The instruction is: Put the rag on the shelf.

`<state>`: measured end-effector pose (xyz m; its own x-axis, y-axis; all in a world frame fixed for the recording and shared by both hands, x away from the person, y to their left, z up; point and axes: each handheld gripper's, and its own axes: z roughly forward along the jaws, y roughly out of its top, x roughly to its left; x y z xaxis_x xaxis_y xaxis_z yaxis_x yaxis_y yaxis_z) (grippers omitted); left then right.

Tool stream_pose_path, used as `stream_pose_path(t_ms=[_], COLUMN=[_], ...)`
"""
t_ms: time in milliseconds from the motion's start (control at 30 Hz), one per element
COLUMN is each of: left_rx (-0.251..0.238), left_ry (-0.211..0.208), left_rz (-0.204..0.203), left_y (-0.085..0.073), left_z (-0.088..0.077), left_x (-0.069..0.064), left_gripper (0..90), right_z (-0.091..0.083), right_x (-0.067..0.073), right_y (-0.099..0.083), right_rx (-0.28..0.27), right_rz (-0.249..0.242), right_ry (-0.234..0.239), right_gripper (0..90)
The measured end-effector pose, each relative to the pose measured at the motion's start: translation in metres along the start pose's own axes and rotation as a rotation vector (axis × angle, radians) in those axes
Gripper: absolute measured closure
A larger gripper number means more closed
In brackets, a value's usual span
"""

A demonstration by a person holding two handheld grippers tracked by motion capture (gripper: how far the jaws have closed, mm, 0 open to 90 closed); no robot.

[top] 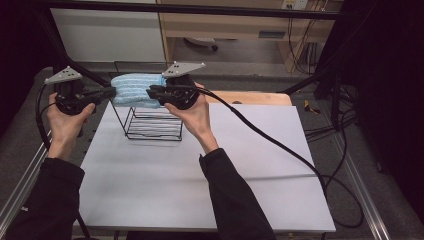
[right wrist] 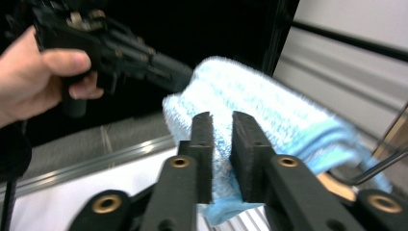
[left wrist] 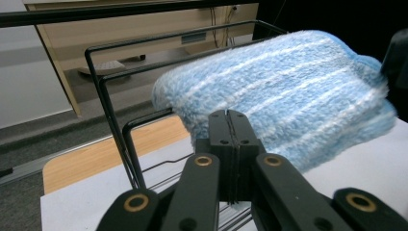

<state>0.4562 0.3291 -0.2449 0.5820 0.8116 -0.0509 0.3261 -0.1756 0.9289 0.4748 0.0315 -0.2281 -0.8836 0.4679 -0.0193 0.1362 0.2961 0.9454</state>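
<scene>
You had the folded blue striped towel (top: pixel 134 90) up in the air between both grippers, sitting just over the top rim of the black wire rack (top: pixel 152 122), which stood near the far left corner of the tabletop (top: pixel 200 170). Left gripper (top: pixel 111 92) came in from the left end: its fingers (left wrist: pixel 232 139) were pressed fully together with the tips against the towel's near edge, likely pinching a fold, though I couldn't see the fabric between them. Right gripper (top: pixel 151 92) took the opposite end: its fingers (right wrist: pixel 207 144) were narrow, a slim gap left, with towel pile packed between them and the pads bearing on it, so I read that as a grip. Step in hand, as I judged it: carrying the towel to the rack, poised to hang or drop it. The towel still rode above the wires and I couldn't tell whether it touched the rim. Next move called for keeping both ends level, lowering together so the fold lands across the top bars or inside the frame, then opening one side at a time. Watch that the pile doesn't snag on the wire ends.
</scene>
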Motion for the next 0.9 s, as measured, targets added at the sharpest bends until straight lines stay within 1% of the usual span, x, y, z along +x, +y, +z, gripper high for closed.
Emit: stream_pose_path(t_ms=[67, 133, 333, 400, 533, 700, 900], left_rx=[0.0, 0.001, -0.004, -0.006, -0.003, -0.008, -0.014], left_ry=[-0.001, 0.0, 0.0, 0.001, 0.008, 0.028, 0.052], left_rz=[0.003, 0.004, -0.005, -0.008, -0.003, 0.002, -0.009], left_y=[-0.003, -0.005, -0.009, -0.011, -0.014, -0.016, -0.019], left_z=[0.0, 0.0, 0.003, 0.005, 0.009, 0.014, 0.02], left_x=[0.0, 0.0, 0.0, 0.0, -0.001, -0.004, -0.004], left_gripper=[89.9, 89.9, 89.8, 89.8, 89.9, 89.8, 89.8], right_z=[0.003, 0.006, 0.013, 0.015, 0.017, 0.022, 0.027], right_x=[0.0, 0.0, 0.0, -0.002, -0.007, -0.009, -0.012], right_y=[-0.003, -0.005, -0.013, -0.016, -0.024, -0.03, -0.035], right_rx=[0.038, 0.063, 0.104, 0.102, 0.103, 0.097, 0.091], right_rz=[0.0, -0.002, -0.015, -0.007, 0.007, 0.01, 0.012], right_ry=[0.003, -0.005, -0.039, -0.041, -0.058, -0.07, -0.095], right_gripper=[86.7, 88.6, 89.0, 88.6, 88.1, 88.1, 87.1])
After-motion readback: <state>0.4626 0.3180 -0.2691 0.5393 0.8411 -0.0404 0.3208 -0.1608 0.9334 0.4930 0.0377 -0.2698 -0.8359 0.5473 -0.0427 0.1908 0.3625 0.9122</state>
